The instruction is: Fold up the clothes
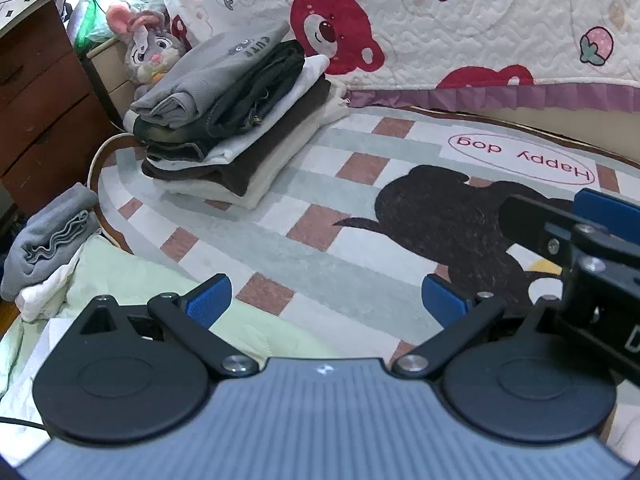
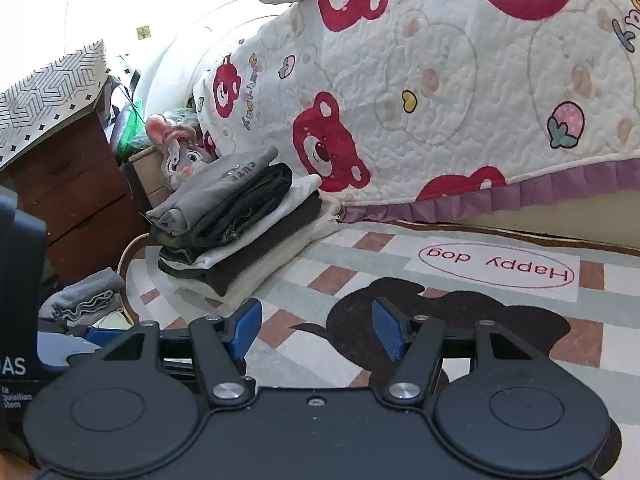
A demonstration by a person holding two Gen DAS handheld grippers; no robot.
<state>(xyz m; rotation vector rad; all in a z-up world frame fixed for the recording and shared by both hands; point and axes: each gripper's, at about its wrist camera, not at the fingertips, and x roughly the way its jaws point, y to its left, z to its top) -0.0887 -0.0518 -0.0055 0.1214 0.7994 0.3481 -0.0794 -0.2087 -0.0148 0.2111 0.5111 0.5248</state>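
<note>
A stack of folded clothes (image 1: 224, 120) (image 2: 232, 224) stands on the rug against the bed, with a grey top uppermost. A pale green garment (image 1: 132, 280) lies rumpled at the lower left, just under the left finger of my left gripper (image 1: 326, 300). That gripper is open, and only rug shows between its blue pads. My right gripper (image 2: 318, 328) is also open and holds nothing, low over the dark dog print. One of its blue pads (image 1: 608, 208) shows at the right edge of the left wrist view.
The checked rug (image 1: 320, 208) with the dog print and "Happy dog" label covers the floor. A bear-print quilt (image 2: 440, 100) hangs off the bed behind. A wooden dresser (image 1: 36, 112), a plush rabbit (image 1: 148, 44) and a small grey and white clothes pile (image 1: 52, 240) sit at the left.
</note>
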